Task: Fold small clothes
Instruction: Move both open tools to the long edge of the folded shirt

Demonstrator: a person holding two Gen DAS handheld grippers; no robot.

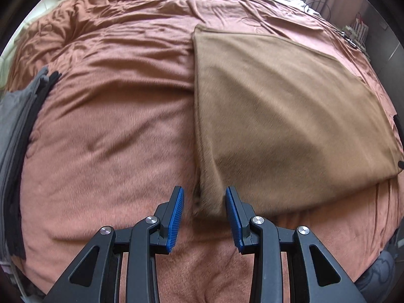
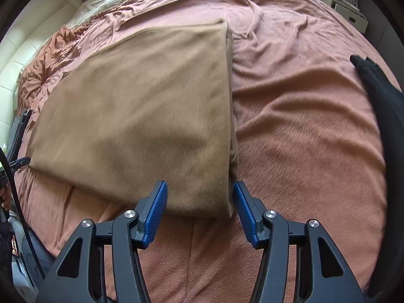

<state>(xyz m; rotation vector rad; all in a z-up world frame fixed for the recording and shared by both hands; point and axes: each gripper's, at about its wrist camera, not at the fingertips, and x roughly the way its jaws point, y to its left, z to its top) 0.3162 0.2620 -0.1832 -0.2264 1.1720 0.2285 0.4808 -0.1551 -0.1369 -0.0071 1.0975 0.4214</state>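
Under both of your claws you have the big bed cover (image 1: 113,131), a salmon-pink blanket with many wrinkles, and it fills almost all of each view; on it lies the tan garment (image 1: 285,116), folded flat into a wide piece with straight edges, seen on the right side in the left wrist view and on the left side in the right wrist view; at the far left edge of the left wrist view there is a stack of grey and black clothes (image 1: 15,136), and at the right edge of the right wrist view a black cloth (image 2: 381,96) lies on the cover, well apart from the tan garment; your left gripper (image 1: 204,202) has its blue pads partly spread, and the near left corner of the tan garment shows in the gap between them, though the pads do not press on it; your right gripper (image 2: 200,197) is spread a little wider, and the near right corner of the garment sits in its gap, also without pinching.
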